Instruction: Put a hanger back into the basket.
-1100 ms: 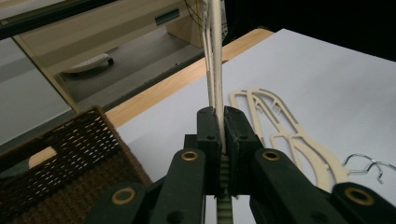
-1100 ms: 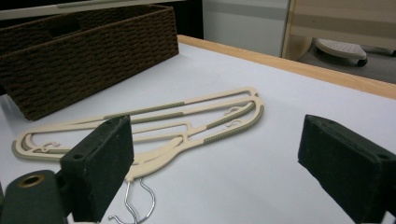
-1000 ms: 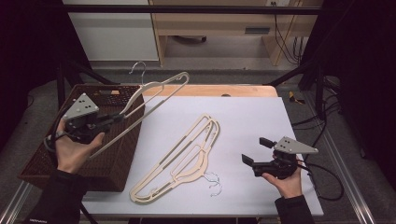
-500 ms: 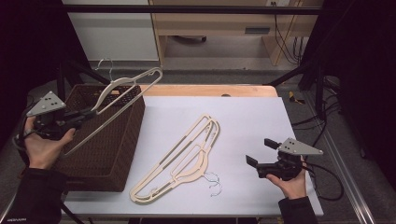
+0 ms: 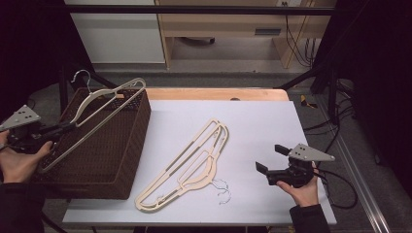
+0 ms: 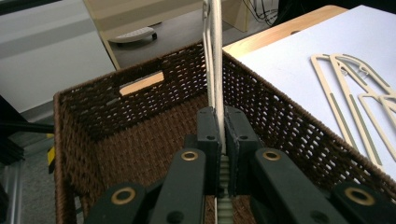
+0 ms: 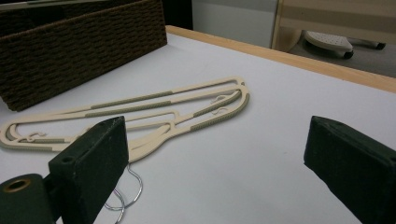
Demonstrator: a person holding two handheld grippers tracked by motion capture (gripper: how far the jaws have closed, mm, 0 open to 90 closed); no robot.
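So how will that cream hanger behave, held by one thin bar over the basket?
The cream hanger looks stiff: it juts out unsagging from the left gripper. Probably light. Gripped far from its hook, it may pivot between the jaws above the wicker basket.

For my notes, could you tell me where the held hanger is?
In the high view, the hanger hangs at far left over the wicker basket, clamped by the left gripper.

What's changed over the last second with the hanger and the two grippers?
The left gripper, fingers shut on the hanger, has carried it leftward, from above the basket's table-side edge to over its inside. The grip held throughout. The right gripper stayed open in place, and the two hangers on the table have not moved.
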